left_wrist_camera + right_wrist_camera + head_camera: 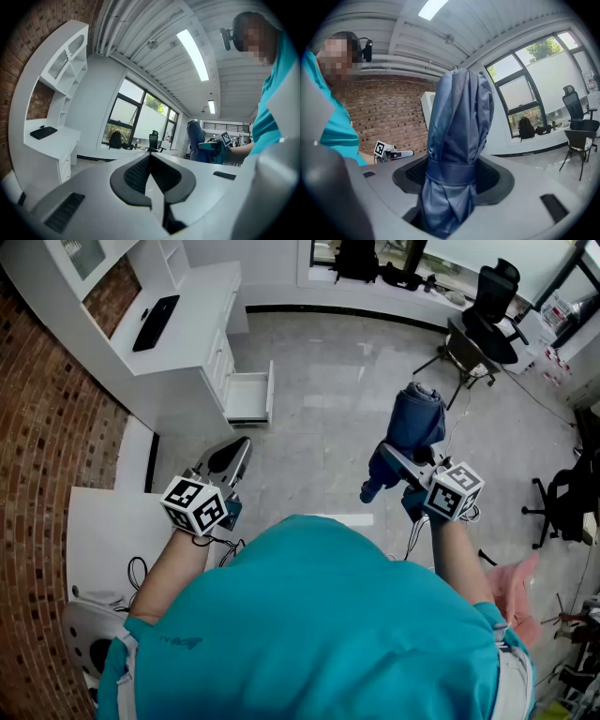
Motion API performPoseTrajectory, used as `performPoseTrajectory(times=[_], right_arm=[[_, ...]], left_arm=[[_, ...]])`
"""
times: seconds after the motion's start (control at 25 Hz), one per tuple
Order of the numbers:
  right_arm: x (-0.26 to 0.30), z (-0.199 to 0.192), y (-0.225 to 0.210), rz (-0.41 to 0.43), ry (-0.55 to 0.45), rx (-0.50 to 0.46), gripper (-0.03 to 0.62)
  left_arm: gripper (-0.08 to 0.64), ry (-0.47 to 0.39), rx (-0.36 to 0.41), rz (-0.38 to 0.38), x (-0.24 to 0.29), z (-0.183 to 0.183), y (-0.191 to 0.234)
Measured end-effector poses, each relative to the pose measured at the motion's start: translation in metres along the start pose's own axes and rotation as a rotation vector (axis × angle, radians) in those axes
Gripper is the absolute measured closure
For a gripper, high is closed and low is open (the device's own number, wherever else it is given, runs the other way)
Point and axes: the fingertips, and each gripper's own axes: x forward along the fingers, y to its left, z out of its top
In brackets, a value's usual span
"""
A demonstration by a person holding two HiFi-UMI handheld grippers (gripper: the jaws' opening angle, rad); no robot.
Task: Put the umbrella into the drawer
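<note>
**Inspector:** Nearest item?

**Assistant:** The person's shirt (319,624), filling the lower head view. Just past it, at 11 o'clock, is the left gripper (240,446). Its jaws are closed together with nothing between them.

**Inspector:** And the other tool?

**Assistant:** The right gripper (401,463) is at 1 o'clock. Its jaws are spread wide and clamped on the umbrella (415,423) at its strap. The umbrella is blue and folded, and it is carried in the air over the floor (328,381), well apart from the furniture.

**Inspector:** The drawer?

**Assistant:** Farther out, at 11 o'clock. The drawer (251,395) stands pulled open from the desk (187,334).

**Inspector:** Progress?

**Assistant:** In my judgement the pick-up is done and the drawer is ready to receive. The umbrella has not yet been carried across, lowered in or released.
</note>
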Motion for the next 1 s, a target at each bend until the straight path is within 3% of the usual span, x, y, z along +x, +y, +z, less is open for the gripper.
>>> performPoseTrajectory(times=[0.6,1.0], right_arm=[[-0.004,0.002,-0.008,0.005,0.003,0.000,0.318],[-0.039,0.021,-0.039,0.028,0.012,-0.038,0.319]], left_arm=[[0.545,0.009,0.003,-0.010,0.010,-0.001,-0.006],[0.545,-0.016,0.012,0.009,0.047,0.004,-0.040]])
